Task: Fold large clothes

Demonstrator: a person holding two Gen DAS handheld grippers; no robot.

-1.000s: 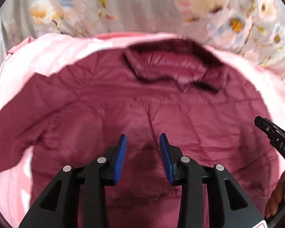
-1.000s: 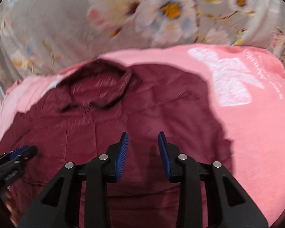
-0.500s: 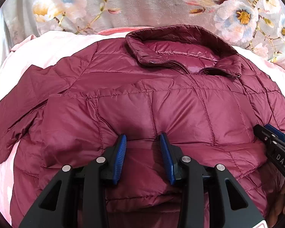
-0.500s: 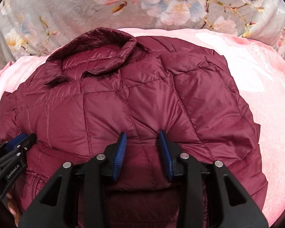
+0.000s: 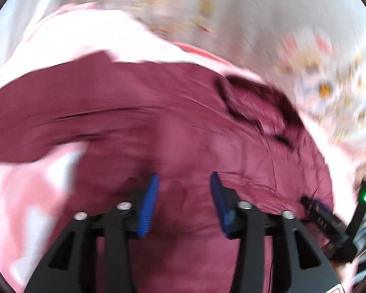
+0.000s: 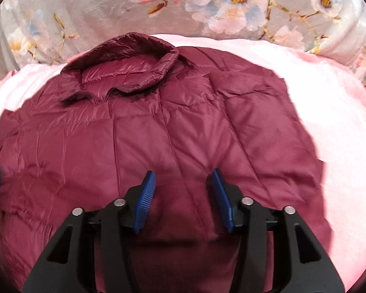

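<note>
While the right hand-held gripper hangs much as it did half a second ago, low over the lower middle of the maroon puffer jacket, the left hand-held gripper has swung off hard — its whole view is smeared, and the collar that sat dead ahead of it a moment back now lies up and to its right. Both sets of blue pads stand apart with nothing between them; jacket cloth shows through the gaps, so neither tool grips anything.

The jacket lies front-up and spread on the pink blanket, collar toward the floral sheet at the far side. From the left view one sleeve runs out well to the left of the collar, stretched across the pink. On the collar's other side, the right view shows the jacket's edge falling in a straight line over the blanket; whether that sleeve is already tucked under I cannot tell.

My reading — the laying-out is done, and the left tool's swing toward the outstretched sleeve marks the start of the first fold. That sleeve would want pinching near its end and carrying across toward the zip line below the collar. The shell looks slick and puffy, so a shallow pinch may well slip off, and the padding will likely spring a fold back open unless it is pressed.
</note>
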